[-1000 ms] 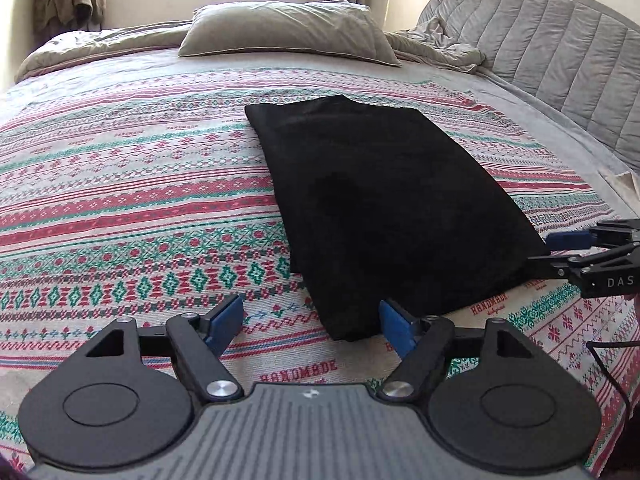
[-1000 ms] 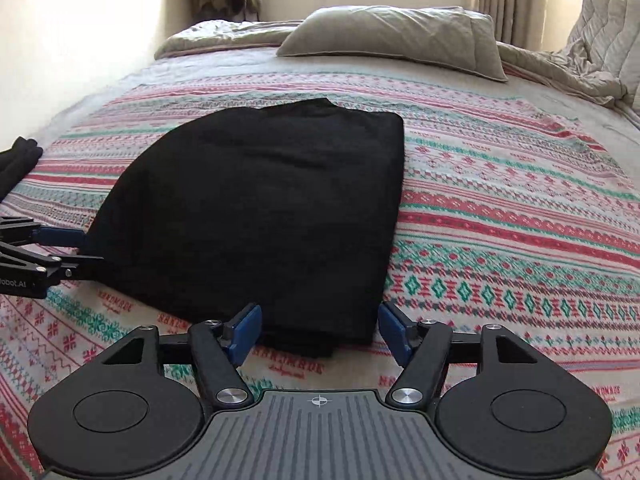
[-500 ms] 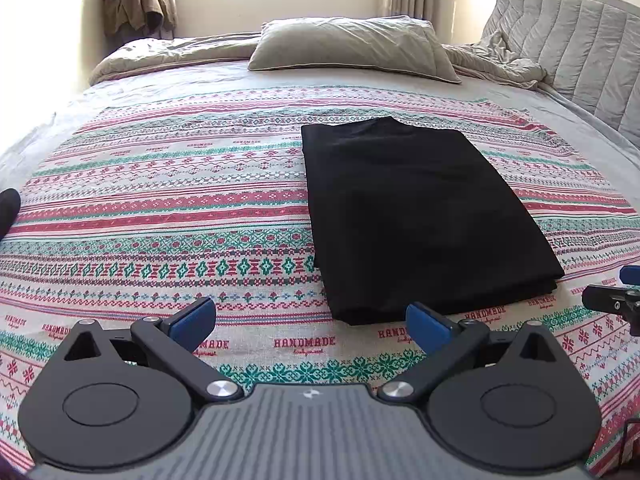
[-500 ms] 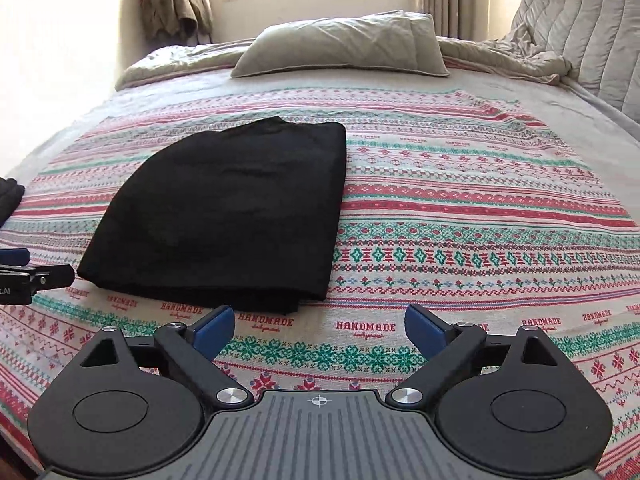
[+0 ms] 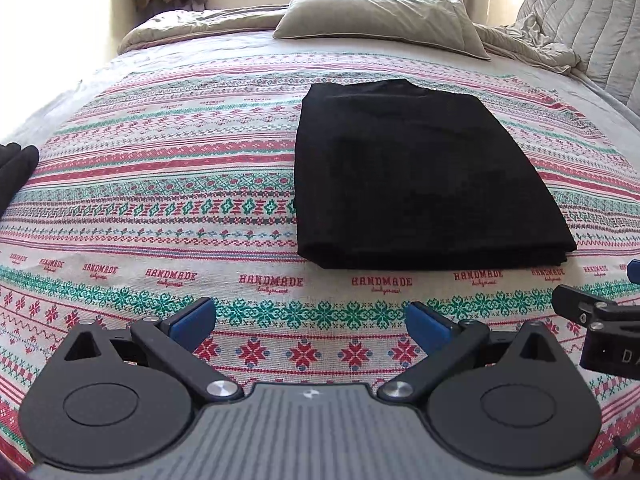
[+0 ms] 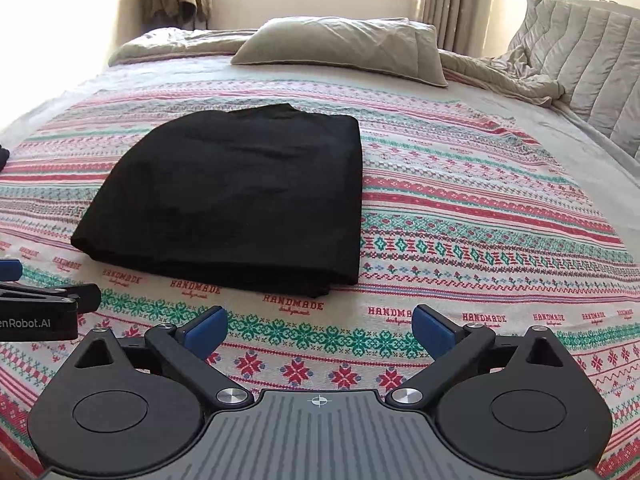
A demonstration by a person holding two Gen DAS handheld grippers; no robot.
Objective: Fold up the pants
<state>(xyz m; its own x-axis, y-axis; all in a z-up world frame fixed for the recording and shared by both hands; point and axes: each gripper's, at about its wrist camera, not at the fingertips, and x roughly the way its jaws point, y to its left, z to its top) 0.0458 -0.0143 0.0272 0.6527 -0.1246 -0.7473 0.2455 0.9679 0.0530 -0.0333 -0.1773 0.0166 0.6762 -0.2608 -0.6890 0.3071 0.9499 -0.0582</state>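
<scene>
Both tongs (image 5: 310, 320) (image 6: 320, 326) gaping, just opened, folded pants (image 5: 416, 184) lying beyond, untouched

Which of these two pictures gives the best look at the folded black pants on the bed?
The left wrist view: the black pants lie nearly square-on, with all four edges and the layered near fold clear. The right wrist view shows the same pants whole but skewed leftward, their left edge rounded by the lens.
</scene>
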